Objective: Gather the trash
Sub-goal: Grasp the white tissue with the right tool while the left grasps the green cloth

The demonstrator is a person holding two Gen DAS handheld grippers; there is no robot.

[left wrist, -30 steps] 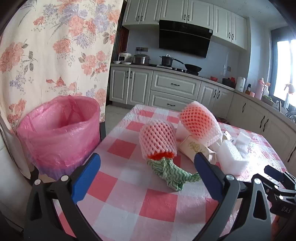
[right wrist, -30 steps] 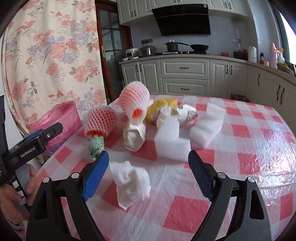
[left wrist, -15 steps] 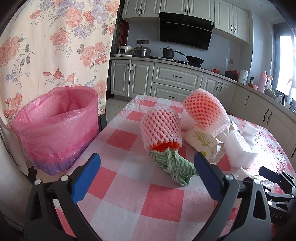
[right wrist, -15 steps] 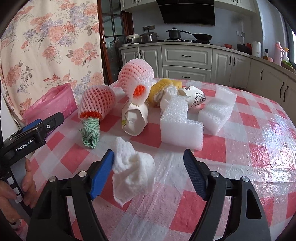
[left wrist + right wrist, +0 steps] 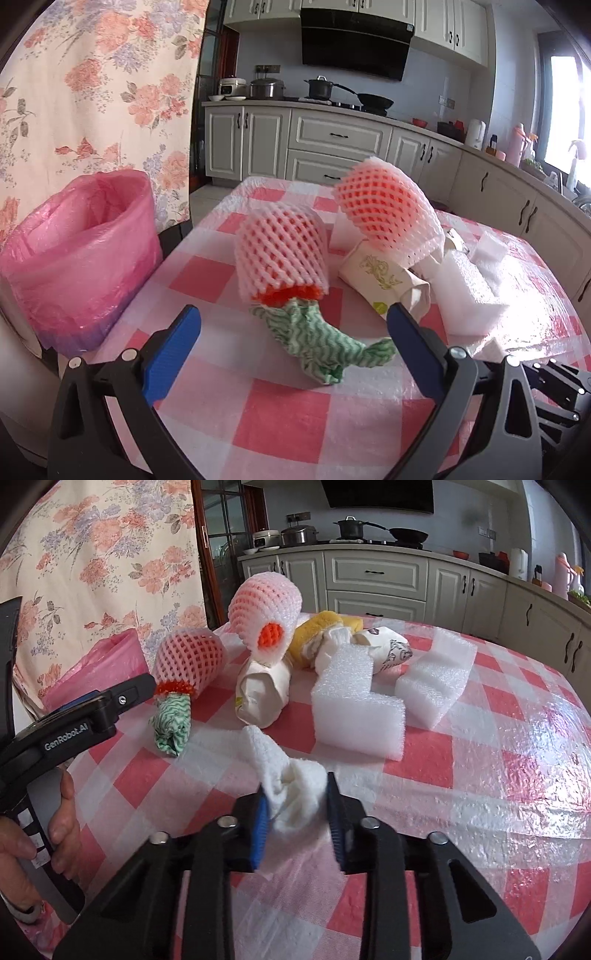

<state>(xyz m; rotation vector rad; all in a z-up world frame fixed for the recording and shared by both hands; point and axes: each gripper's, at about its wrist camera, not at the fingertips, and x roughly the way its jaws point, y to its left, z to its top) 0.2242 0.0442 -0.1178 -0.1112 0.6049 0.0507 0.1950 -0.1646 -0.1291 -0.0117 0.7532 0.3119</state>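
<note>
Here, everything is placed relative to the green wavy cloth on the checked tabletop.

Pink-lined bin: well left of the green wavy cloth, standing off the tabletop's left edge, its mouth open.

Left tool: jaws spread wide on either side of the green wavy cloth, its blue pads apart from the fabric and holding nothing.

Near foam net sleeve: just behind the green wavy cloth and touching it, an orange edge showing at its open end.

Paper cup: right of the green wavy cloth and behind it, lying on its side.

Far foam net sleeve: behind and right of the green wavy cloth, propped on the paper cup.

White foam blocks: well right of the green wavy cloth, two pieces close together.

Yellow sponge: far behind the green wavy cloth, next to a crumpled printed wrapper.

White tissue: right of the green wavy cloth and nearer the right wrist camera, bunched up with its top standing above the pads.

Right tool: closed onto the white tissue, both blue pads pressed against its sides.
</note>
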